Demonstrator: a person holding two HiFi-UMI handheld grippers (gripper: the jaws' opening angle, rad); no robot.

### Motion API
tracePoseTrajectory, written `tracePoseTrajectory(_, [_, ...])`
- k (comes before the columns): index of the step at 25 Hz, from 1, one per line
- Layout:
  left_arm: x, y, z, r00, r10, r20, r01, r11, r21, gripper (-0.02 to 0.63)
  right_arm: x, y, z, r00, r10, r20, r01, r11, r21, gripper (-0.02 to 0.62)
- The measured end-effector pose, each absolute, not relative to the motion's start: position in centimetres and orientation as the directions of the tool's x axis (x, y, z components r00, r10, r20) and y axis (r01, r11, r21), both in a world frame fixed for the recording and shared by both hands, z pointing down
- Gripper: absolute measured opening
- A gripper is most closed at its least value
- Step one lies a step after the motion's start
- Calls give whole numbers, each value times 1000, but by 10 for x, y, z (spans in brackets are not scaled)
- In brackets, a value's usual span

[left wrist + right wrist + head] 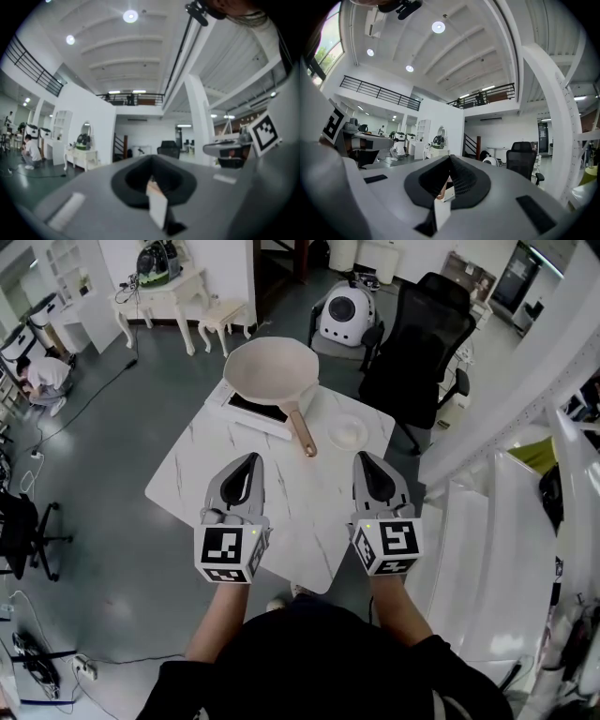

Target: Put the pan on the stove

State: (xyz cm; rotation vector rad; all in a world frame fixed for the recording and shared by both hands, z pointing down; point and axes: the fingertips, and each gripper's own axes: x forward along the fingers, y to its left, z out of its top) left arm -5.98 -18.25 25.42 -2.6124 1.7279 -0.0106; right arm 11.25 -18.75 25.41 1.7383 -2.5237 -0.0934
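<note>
The room is large, with a grey floor (122, 427), and a white marble surface (197, 474) stands in the middle of it. Behind the surface, at its right, there is a black office chair (422, 343). The beige pan (270, 371) sits on the stove (255, 411) at the far end of the surface, and its brown handle (302, 432) points toward the person. The left gripper (251, 460) and the right gripper (366, 463) are held side by side above the near part of the surface, well apart from the pan. Both have their jaws closed together and nothing is between them. A small white dish (347, 432) lies just beside the handle, at its right.
</note>
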Motion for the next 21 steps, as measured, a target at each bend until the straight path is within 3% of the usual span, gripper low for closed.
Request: tracePoseTrajectory(21, [-55, -187, 257, 381, -925, 11, -925, -381, -10, 8, 115, -188, 258, -370, -928, 40, -924, 372, 87, 21])
